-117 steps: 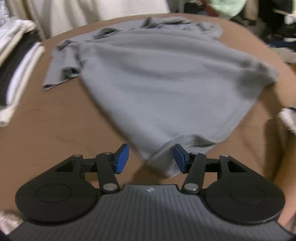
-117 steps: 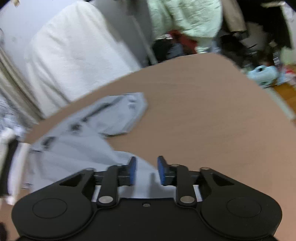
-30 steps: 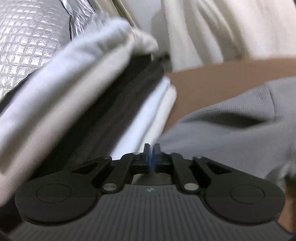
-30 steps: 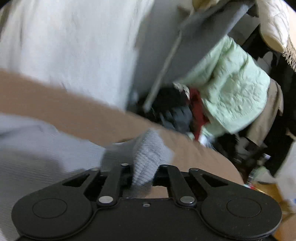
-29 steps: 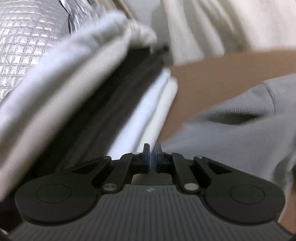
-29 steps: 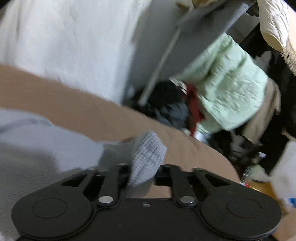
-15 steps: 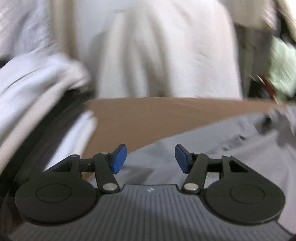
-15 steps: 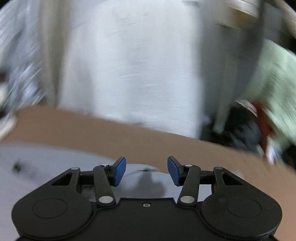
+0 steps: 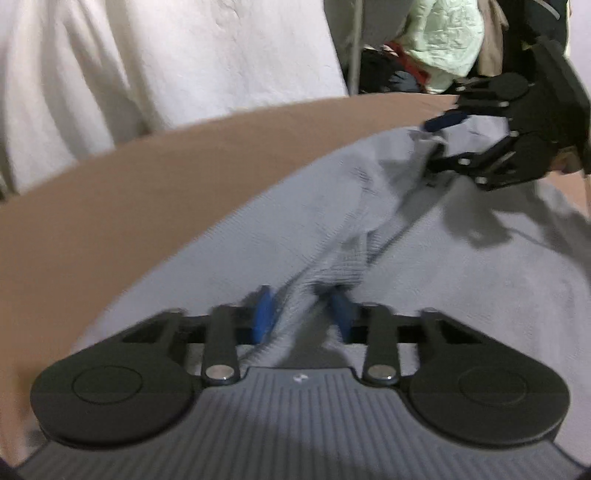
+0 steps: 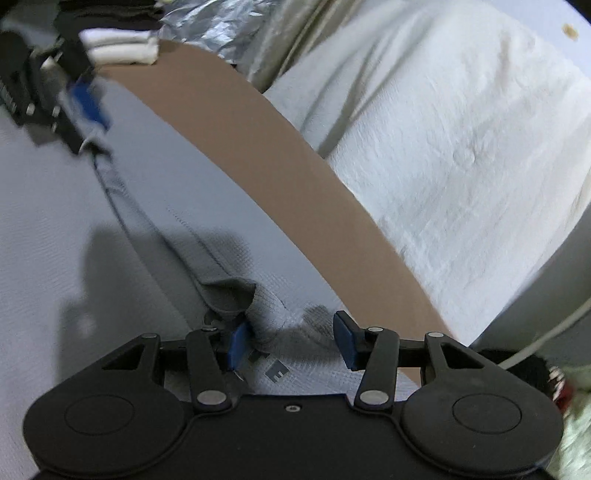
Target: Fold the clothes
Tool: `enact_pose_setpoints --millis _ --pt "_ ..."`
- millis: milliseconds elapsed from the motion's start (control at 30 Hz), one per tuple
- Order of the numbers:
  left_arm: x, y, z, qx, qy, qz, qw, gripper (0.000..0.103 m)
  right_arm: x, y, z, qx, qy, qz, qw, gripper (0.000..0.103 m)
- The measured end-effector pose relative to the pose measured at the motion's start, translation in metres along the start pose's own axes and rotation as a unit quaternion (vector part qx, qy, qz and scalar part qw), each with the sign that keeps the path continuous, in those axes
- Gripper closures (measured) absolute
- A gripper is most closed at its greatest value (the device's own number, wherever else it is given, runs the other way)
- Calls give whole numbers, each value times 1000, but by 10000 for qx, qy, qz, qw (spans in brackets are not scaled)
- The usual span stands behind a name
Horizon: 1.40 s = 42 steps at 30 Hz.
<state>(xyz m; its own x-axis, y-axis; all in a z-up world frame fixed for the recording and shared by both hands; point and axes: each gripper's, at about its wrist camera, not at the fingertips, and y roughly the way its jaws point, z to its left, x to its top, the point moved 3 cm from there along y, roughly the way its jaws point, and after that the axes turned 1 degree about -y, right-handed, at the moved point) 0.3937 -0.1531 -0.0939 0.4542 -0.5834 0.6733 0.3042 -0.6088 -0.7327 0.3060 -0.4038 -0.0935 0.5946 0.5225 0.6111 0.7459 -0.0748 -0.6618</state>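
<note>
A grey knit shirt [image 9: 461, 302] lies spread on the brown table [image 9: 147, 177], and a raised seam fold runs across it near the table's far edge. My left gripper [image 9: 303, 314] is shut on one end of that fold, with cloth bunched between the blue pads. Its blurred shape shows in the right wrist view as the left gripper [image 10: 79, 110], top left. My right gripper [image 10: 291, 343] straddles the other end of the shirt [image 10: 55, 221] by a printed label; its jaws are closing, and only the left pad touches cloth. The left wrist view shows the right gripper [image 9: 436, 140] too.
A white draped cloth [image 10: 461, 147] rises just behind the table edge [image 10: 258, 147]. Folded white clothes [image 10: 122, 48] and silver quilted sheeting [image 10: 207, 33] sit at the far left. A pale green jacket [image 9: 443, 44] and dark clutter hang behind the table.
A second ago the left was shut by the folded stack and the right held a grey corner. Both opened, swung over the shirt's far edge and have narrowed around the seam fold.
</note>
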Motion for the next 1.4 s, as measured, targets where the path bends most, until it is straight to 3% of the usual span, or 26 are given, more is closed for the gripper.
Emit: enact_pose_setpoints --millis 33,133,233,367,467,500,533,567,600,633,700,733,800,867,933,1000,1100,1133,1167,1200,1300,1333,1367,1400 --pt "-1 -3 -4 -121 85 41 9999 98 1 0 -2 170 148 -48 9997 96" --pt "8 -8 -4 -139 167 112 9997 98 -5 -10 -16 238 407 -353 9983 96" --pt "36 -25 17 -128 -5 -136 9998 98 1 -14 -37 62 751 -595 9954 96" --pt "82 -29 41 680 193 -612 9956 99 32 3 -72 -467 1325 -805 9868 96" --pt "106 -13 66 1290 33 -780 9886 95 54 37 -96 -912 1754 -614 9783 96" --pt "110 -5 74 1617 -60 -785 9837 93 60 49 -99 -1111 1835 -478 9756 95" --pt "110 4 83 2036 -204 -701 9763 92 63 61 -99 -1346 1878 -245 9726 87" --pt "109 12 93 2486 -354 -577 9662 88 66 73 -100 -1580 1919 -11 9686 77" --pt "105 16 101 2753 -455 -484 9591 86 69 83 -101 -1759 1958 183 9646 58" --pt "97 13 107 2683 -500 -473 9609 81 68 86 -103 -1769 1998 253 9634 52" --pt "77 2 116 2246 -606 -557 9710 70 65 91 -109 -1739 2104 352 9614 52" --pt "65 -5 120 2027 -673 -579 9752 61 59 87 -114 -1543 2252 258 9617 49" --pt "37 -15 130 1539 -938 -454 9826 56 47 80 -125 -1140 2567 80 9597 46" --pt "17 -17 139 1105 -1250 -279 9856 55 28 72 -142 -655 3139 -42 9472 40" --pt "-1 -15 143 884 -1373 -106 9865 47 7 66 -158 -116 3833 -166 9234 35" --pt "-11 -9 145 978 -1357 -14 9859 42 -7 62 -164 216 4202 -267 9068 35" --pt "-13 -1 145 1192 -1351 -129 9836 43 -16 60 -159 371 4303 -306 9014 35" --pt "-12 2 143 1252 -1344 -181 9828 53 -18 59 -159 495 4437 -367 8940 35" --pt "-9 5 139 1326 -1286 -169 9826 84 -22 59 -160 710 4670 -432 8803 35" --pt "-5 8 132 1406 -1189 -113 9828 100 -26 61 -163 983 4941 -514 8623 35" --pt "11 0 115 1773 -985 -352 9786 100 -31 62 -171 1511 5567 -843 8125 34" --pt "17 -4 117 1933 -991 -416 9752 100 -31 61 -173 1484 5717 -988 8009 34" --pt "22 -7 126 2127 -1080 -425 9702 100 -29 60 -174 1316 5765 -1119 7987 34" --pt "27 -10 135 2320 -1168 -433 9647 100 -28 61 -174 1084 5659 -1096 8099 34"
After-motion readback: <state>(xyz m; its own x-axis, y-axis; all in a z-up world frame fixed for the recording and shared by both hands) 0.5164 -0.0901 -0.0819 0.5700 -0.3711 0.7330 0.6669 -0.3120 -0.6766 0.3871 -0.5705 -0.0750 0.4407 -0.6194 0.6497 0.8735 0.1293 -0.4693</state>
